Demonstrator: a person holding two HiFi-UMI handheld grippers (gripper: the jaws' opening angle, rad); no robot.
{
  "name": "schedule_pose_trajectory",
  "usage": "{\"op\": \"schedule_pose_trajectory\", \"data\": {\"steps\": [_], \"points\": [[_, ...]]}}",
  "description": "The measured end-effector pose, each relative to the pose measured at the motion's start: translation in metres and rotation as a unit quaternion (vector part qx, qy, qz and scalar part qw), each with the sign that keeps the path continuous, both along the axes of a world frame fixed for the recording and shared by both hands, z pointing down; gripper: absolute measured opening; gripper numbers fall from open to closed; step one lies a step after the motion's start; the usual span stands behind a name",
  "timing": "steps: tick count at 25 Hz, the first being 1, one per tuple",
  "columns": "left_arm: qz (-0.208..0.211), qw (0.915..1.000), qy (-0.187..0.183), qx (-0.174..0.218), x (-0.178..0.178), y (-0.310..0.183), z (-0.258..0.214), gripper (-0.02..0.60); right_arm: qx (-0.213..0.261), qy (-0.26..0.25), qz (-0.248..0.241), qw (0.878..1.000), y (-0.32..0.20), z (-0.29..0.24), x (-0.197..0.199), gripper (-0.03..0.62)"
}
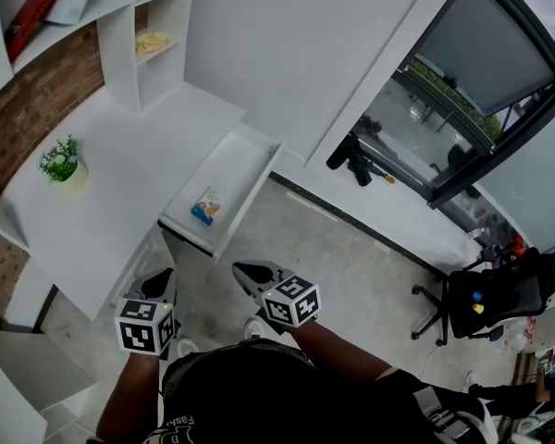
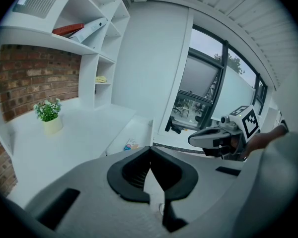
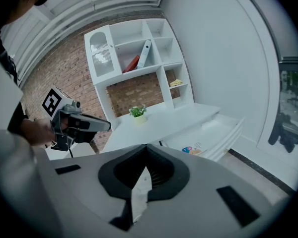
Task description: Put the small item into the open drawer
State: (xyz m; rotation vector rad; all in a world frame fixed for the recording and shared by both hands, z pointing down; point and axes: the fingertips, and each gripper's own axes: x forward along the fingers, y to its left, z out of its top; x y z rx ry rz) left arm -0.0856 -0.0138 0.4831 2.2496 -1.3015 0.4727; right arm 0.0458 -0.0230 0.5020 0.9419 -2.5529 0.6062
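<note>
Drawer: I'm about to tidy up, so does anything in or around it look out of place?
Nothing stands out: the small packet lies flat inside the open drawer, and the potted plant stands upright on the desk.

Smooth matt desk (image 1: 102, 202) w/ rough brick wall (image 1: 23, 114)

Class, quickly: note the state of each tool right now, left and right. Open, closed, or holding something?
Left tool: closed, holding nothing.
Right tool: closed, holding nothing.
</note>
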Motion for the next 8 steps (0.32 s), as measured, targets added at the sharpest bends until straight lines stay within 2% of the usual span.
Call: {"op": "schedule_pose_trajectory", "data": {"steps": [8], "points": [[0.001, 1.0000, 0.002, 0.001, 0.0010, 0.0006, 0.0020, 0.017, -0.003, 0.003, 0.003, 1.000, 0.0020, 0.0034, 0.0005, 0.003]]}}
